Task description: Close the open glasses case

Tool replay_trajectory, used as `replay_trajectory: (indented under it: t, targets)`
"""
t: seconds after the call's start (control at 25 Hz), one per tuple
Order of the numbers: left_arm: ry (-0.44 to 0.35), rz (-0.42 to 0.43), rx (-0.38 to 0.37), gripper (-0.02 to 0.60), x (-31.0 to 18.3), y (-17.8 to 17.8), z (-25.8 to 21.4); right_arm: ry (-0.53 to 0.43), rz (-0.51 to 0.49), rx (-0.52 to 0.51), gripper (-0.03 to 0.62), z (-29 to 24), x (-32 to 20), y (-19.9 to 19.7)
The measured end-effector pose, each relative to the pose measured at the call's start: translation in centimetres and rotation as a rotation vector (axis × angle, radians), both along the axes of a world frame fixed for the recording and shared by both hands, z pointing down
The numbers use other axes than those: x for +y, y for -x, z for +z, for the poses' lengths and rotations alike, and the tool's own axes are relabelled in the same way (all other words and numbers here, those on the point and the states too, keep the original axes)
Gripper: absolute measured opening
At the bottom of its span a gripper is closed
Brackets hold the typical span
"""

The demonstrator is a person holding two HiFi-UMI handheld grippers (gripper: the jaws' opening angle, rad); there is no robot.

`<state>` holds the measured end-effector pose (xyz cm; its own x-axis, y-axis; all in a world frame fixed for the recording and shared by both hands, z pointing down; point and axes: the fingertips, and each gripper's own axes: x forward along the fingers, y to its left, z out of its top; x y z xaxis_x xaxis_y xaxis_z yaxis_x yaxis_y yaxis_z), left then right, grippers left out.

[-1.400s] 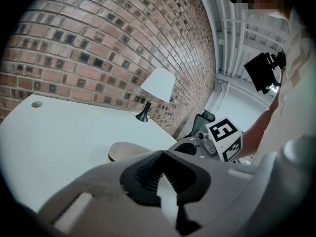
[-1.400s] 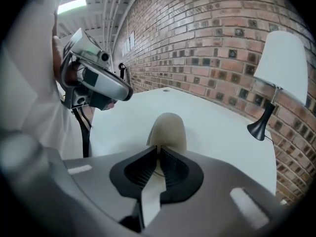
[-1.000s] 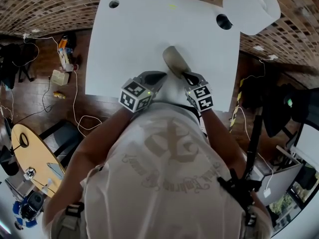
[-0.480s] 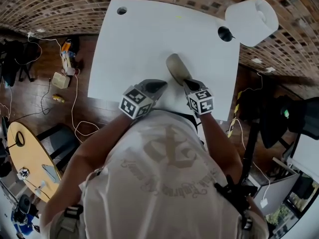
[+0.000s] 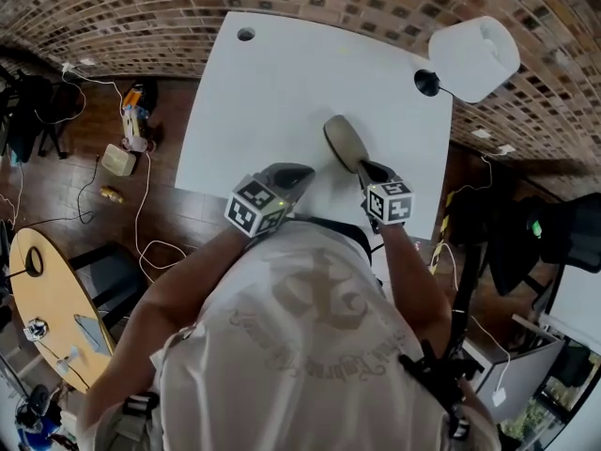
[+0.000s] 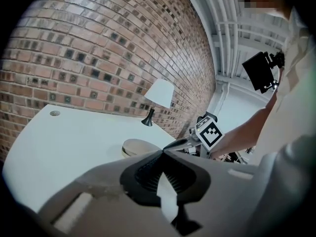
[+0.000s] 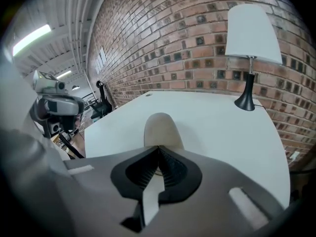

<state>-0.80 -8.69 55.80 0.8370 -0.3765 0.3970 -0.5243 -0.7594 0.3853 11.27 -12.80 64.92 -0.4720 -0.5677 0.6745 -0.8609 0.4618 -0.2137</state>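
A beige glasses case [image 5: 345,142] lies on the white table [image 5: 272,92], lid down, its long axis running away from me. It shows low and rounded in the left gripper view [image 6: 136,147] and straight ahead in the right gripper view [image 7: 160,130]. My right gripper [image 5: 364,165] is shut, its tips [image 7: 158,147] at the near end of the case with nothing between them. My left gripper [image 5: 299,170] hovers near the table's front edge, left of the case and apart from it. Its jaws [image 6: 162,152] meet and hold nothing.
A white-shaded lamp [image 5: 474,54] on a black base stands at the table's far right corner. A cable hole [image 5: 246,34] sits at the far left corner. Brick wall runs behind the table. Cables and a round wooden table [image 5: 52,299] are on the floor at left.
The left gripper has drawn a little to the left, away from the case. The right gripper stays at the case's near end, rolled slightly. The head view has shifted.
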Motion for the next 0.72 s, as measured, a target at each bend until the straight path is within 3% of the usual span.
replay_trajectory:
  t: [0.28, 0.72]
  targets:
    - [-0.002, 0.012, 0.012, 0.008, 1.3, 1.4, 0.0, -0.074, 0.103, -0.019, 0.009, -2.4, 0.6, -1.0]
    - [-0.028, 0.090, 0.031, 0.008, 2.1, -0.7, -0.6, -0.186, 0.157, -0.160, 0.008, -6.9, 3.8, -0.4]
